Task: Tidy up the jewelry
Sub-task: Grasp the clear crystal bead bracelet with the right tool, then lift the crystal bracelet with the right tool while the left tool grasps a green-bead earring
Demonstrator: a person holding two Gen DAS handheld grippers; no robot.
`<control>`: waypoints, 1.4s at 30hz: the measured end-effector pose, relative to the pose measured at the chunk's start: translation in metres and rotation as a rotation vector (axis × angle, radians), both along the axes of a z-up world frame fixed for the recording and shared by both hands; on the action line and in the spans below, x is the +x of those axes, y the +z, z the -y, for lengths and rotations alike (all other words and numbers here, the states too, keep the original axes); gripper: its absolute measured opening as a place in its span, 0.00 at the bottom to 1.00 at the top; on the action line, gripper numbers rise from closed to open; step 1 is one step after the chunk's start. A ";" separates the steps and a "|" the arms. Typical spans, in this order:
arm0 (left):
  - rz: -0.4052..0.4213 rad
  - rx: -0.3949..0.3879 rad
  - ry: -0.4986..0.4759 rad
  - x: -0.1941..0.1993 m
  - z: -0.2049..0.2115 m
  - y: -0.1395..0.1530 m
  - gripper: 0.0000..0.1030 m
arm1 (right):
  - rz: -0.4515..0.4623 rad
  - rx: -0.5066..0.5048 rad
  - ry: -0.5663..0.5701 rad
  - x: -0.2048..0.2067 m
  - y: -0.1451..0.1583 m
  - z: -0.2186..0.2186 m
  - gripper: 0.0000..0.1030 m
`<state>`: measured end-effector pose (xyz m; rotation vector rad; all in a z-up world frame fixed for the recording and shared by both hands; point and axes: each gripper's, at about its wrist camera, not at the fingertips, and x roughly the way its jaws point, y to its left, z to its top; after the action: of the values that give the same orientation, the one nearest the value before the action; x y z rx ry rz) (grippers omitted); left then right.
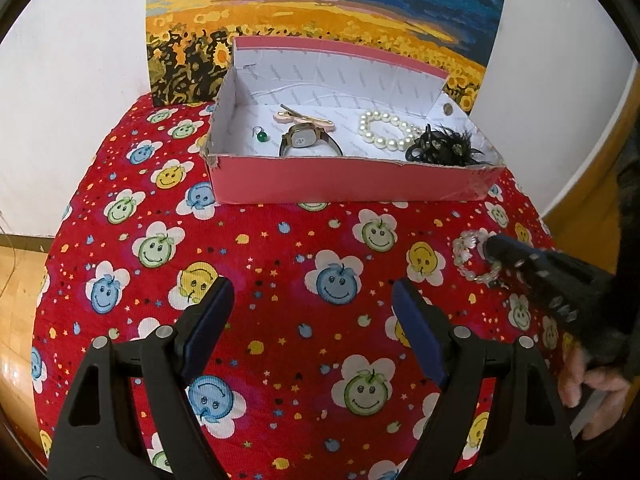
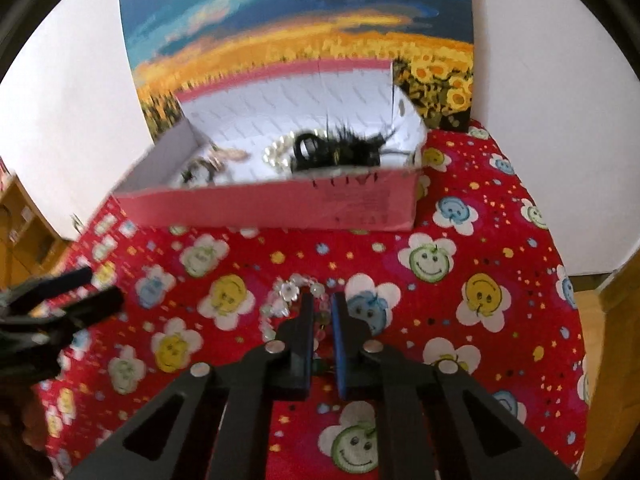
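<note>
A pink box with a white inside stands at the back of the red table. In it lie a green earring, a watch, a gold hair clip, a pearl bracelet and a black feathered hair piece. A clear crystal bracelet lies on the cloth at the right. My right gripper is shut on the crystal bracelet; it also shows in the left wrist view. My left gripper is open and empty above the cloth.
The table wears a red cloth with smiley flowers. A sunflower painting leans on the white wall behind the box. The left gripper shows at the left edge of the right wrist view. Wooden floor lies beyond the table edges.
</note>
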<state>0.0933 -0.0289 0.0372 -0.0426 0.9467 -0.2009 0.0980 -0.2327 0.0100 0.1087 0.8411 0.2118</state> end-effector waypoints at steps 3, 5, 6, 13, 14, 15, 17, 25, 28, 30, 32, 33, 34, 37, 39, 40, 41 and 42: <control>-0.002 -0.007 0.002 -0.001 0.000 -0.001 0.77 | 0.034 0.050 0.002 -0.006 0.017 0.005 0.09; -0.003 -0.012 0.002 -0.001 -0.001 -0.001 0.77 | 0.060 0.061 0.006 -0.011 0.029 0.007 0.09; -0.002 -0.013 0.003 -0.002 -0.002 0.000 0.77 | 0.069 0.063 0.006 -0.012 0.033 0.007 0.09; -0.002 -0.012 -0.014 -0.005 0.003 0.002 0.77 | 0.128 0.068 0.009 -0.031 0.058 0.014 0.09; -0.002 -0.010 -0.020 -0.006 0.006 0.003 0.77 | 0.131 0.066 0.009 -0.034 0.059 0.014 0.09; -0.002 -0.010 -0.024 -0.007 0.009 0.003 0.77 | 0.134 0.063 0.007 -0.037 0.061 0.015 0.09; -0.005 -0.012 -0.040 -0.009 0.017 0.003 0.77 | 0.137 0.060 0.005 -0.041 0.063 0.018 0.09; -0.015 -0.010 -0.116 -0.016 0.058 0.001 0.77 | 0.126 0.041 -0.057 -0.053 0.060 0.038 0.09; -0.010 -0.001 -0.156 -0.018 0.077 -0.001 0.77 | 0.123 0.031 -0.090 -0.056 0.054 0.048 0.10; -0.011 0.001 -0.192 -0.018 0.093 -0.004 0.77 | 0.117 0.044 -0.100 -0.057 0.050 0.055 0.10; -0.018 -0.002 -0.228 -0.017 0.106 -0.007 0.77 | 0.116 0.052 -0.110 -0.059 0.047 0.061 0.10; -0.018 -0.002 -0.244 -0.017 0.113 -0.009 0.77 | 0.116 0.057 -0.115 -0.059 0.046 0.065 0.10; -0.012 -0.002 -0.257 -0.016 0.119 -0.010 0.77 | 0.116 0.061 -0.119 -0.060 0.045 0.068 0.10; 0.013 0.017 -0.286 -0.013 0.133 -0.012 0.77 | 0.117 0.071 -0.128 -0.062 0.043 0.076 0.10; 0.027 0.041 -0.304 -0.012 0.143 -0.015 0.76 | 0.117 0.076 -0.130 -0.063 0.042 0.079 0.10; 0.033 0.056 -0.312 -0.011 0.148 -0.017 0.76 | 0.116 0.079 -0.130 -0.063 0.041 0.080 0.10; 0.041 0.069 -0.321 -0.011 0.152 -0.018 0.76 | 0.116 0.082 -0.130 -0.063 0.040 0.081 0.10; 0.047 0.077 -0.330 -0.011 0.155 -0.020 0.76 | 0.116 0.086 -0.131 -0.064 0.039 0.083 0.10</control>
<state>0.0825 -0.1844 0.0172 0.1897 0.9102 -0.4674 0.0341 -0.3153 0.0485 0.2292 0.7073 0.1299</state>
